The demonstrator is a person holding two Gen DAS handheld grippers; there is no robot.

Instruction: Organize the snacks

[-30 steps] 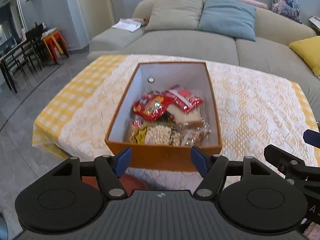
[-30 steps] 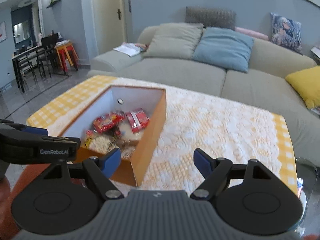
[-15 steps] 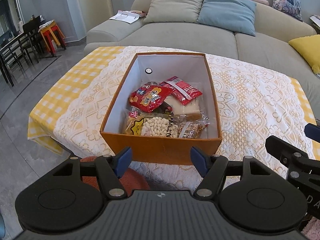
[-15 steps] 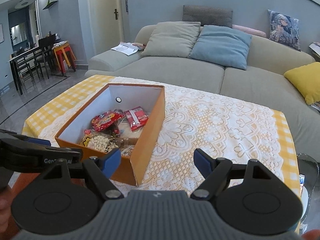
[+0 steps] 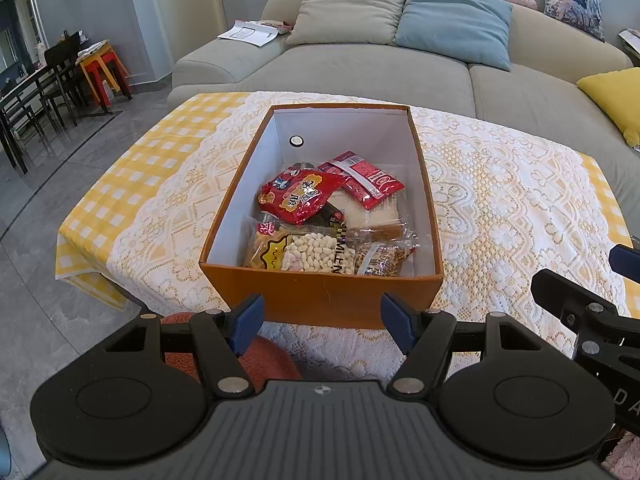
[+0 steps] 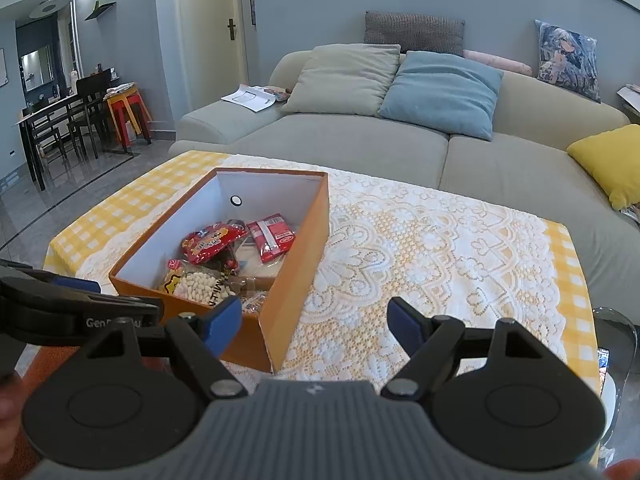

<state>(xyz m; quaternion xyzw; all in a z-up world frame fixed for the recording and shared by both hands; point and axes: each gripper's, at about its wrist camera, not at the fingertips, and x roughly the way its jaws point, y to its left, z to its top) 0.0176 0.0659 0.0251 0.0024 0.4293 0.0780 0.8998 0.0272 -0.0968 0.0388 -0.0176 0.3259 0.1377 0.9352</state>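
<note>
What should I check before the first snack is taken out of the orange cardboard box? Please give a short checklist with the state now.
1. Left gripper open and empty: ok.
2. Right gripper open and empty: ok.
3. Orange cardboard box lidless, snacks reachable from above: ok.
4. Red printed snack bag lies on top, not covered: ok.
5. Lace tablecloth right of the box free for placing: ok.
6. Number of packets underneath: cannot tell.

Orange box [image 5: 320, 296], red snack packets [image 5: 300, 196], yellow-checked cloth [image 5: 132, 176] under white lace [image 5: 500, 200].
</note>
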